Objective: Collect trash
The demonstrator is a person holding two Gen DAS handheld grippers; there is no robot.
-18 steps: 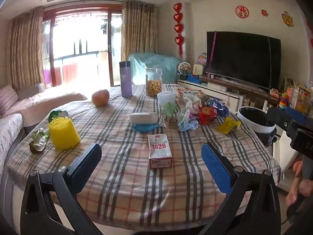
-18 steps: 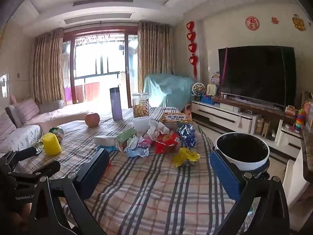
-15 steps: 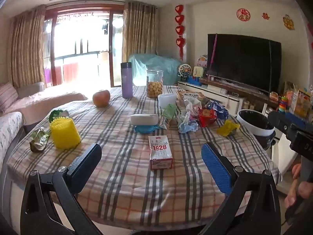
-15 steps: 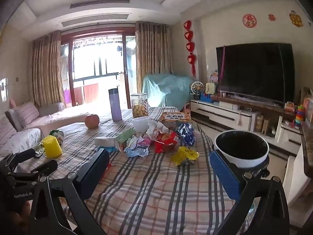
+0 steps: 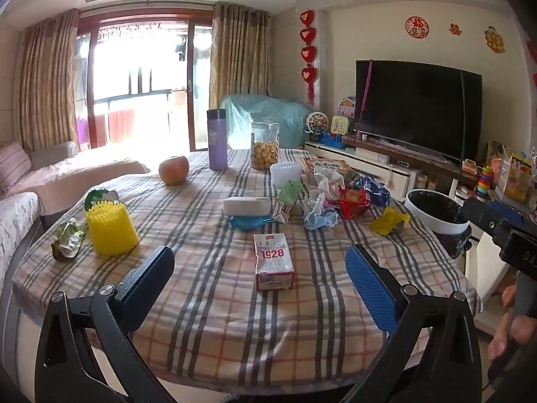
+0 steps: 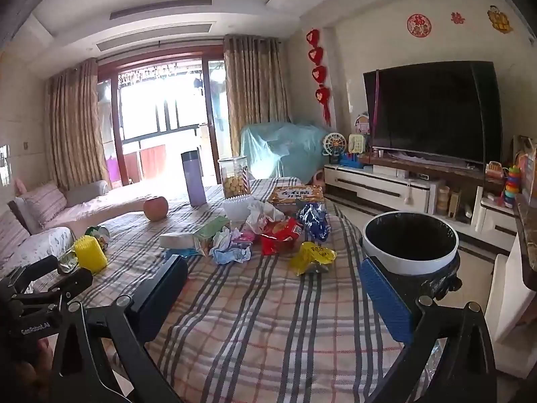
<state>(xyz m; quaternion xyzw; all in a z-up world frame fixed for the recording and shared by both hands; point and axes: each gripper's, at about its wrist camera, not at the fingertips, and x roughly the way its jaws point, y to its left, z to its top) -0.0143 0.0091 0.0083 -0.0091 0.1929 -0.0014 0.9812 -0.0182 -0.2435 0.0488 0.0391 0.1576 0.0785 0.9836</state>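
Trash lies on a plaid tablecloth (image 5: 208, 288): a white and red "1928" box (image 5: 273, 262), crumpled tissue (image 5: 319, 213), a red snack bag (image 5: 352, 201), a blue wrapper (image 5: 374, 189), a yellow wrapper (image 5: 389, 220) and a foil wrapper (image 5: 67, 240) at the left edge. A white bin with a black liner (image 6: 411, 243) stands off the table's right side. My left gripper (image 5: 260, 283) is open over the near edge, the box between its fingers but untouched. My right gripper (image 6: 272, 294) is open and empty, short of the yellow wrapper (image 6: 313, 257).
Also on the table are a yellow ribbed cup (image 5: 110, 228), an apple (image 5: 174, 169), a purple flask (image 5: 217, 139), a cookie jar (image 5: 265, 146), a white tissue pack (image 5: 246, 205) and a snack box (image 6: 297, 194). A sofa (image 5: 37, 181) runs along the left; a TV (image 5: 419, 110) stands right.
Both views have tilted down a little and drawn slightly back from the table. Nothing on the table has moved, and both grippers stay open.
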